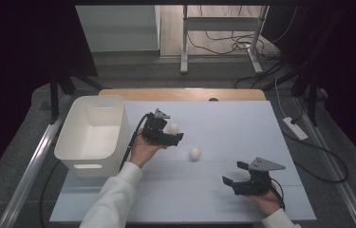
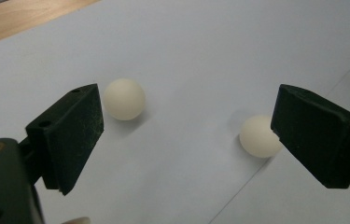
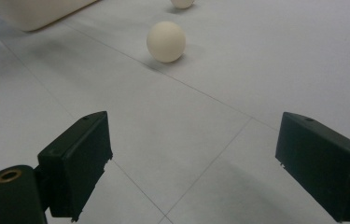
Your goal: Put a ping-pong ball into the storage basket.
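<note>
While the left gripper [image 1: 170, 129] hovers with jaws spread wide and nothing held, the far ball [image 2: 124, 98] sits just right of the white bin [image 1: 92, 135], near one jaw tip; the near ball [image 1: 194, 153] lies further right of the bin. Risk: a jaw tip clips a ball on approach and it rolls off across the smooth sheet. Right gripper [image 1: 238, 178], well right of the bin, also gapes empty.
</note>
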`<state>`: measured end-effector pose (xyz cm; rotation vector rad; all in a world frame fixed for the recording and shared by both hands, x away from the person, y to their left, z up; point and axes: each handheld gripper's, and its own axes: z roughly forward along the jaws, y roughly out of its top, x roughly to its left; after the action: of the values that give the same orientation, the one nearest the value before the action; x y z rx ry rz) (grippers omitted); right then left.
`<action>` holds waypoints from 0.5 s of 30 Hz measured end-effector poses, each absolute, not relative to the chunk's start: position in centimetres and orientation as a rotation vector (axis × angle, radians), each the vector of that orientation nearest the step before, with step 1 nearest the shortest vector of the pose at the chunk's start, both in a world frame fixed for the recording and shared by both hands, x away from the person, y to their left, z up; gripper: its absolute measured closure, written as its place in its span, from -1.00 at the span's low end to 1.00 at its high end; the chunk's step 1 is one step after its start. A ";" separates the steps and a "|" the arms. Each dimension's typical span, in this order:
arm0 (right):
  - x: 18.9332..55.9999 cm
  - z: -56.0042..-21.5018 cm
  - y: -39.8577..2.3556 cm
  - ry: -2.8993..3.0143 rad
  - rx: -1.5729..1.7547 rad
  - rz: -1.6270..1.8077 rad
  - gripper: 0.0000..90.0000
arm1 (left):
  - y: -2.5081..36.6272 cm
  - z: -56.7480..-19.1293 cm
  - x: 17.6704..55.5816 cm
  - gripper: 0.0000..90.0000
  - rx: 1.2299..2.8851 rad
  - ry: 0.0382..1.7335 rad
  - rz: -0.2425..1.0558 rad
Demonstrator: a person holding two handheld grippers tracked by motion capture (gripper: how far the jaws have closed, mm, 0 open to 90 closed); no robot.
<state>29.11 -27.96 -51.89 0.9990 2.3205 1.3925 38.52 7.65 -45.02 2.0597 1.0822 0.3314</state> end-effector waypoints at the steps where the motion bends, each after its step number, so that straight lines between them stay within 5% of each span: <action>1: 29.1 -51.9 -28.0 2.321 0.999 1.392 -0.77 | 7.6 -45.0 38.6 -0.77 2.061 1.085 0.332; 15: 29.1 -51.9 -28.0 2.319 0.998 1.394 -0.77 | 6.9 -45.2 40.2 -0.76 2.077 1.102 0.313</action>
<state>29.13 -27.99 -51.88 0.9978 2.3191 1.3939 40.22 6.95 -45.18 2.0775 1.1023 0.3126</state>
